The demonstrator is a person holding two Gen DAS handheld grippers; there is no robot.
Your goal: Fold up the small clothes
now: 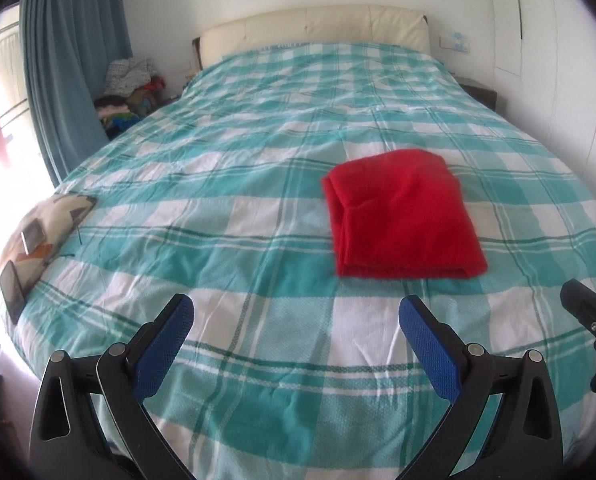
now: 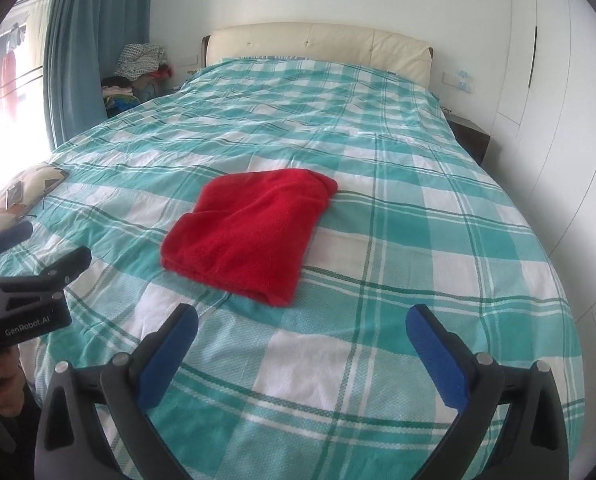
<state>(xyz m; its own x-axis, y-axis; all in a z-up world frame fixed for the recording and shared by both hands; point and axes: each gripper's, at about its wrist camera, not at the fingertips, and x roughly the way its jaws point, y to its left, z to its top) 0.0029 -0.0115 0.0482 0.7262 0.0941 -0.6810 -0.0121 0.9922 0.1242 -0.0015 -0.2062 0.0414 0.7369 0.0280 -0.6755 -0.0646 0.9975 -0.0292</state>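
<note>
A folded red fleece garment [image 1: 402, 216] is seen ahead of both spread, empty tools [image 1: 295, 320] [image 2: 302, 328] on the teal-checked bed [image 2: 418, 240]; "GenRobot.AI" is printed on the left tool.

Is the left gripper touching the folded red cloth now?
Apart. In the left wrist view, the left gripper is open and empty, with bare checked bedspread between its fingers and the red cloth.

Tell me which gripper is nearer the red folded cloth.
Right, narrowly. The right gripper faces the red folded cloth, whose near corner almost reaches its open fingertips; the left gripper sits back, cloth ahead and to its right.
</note>
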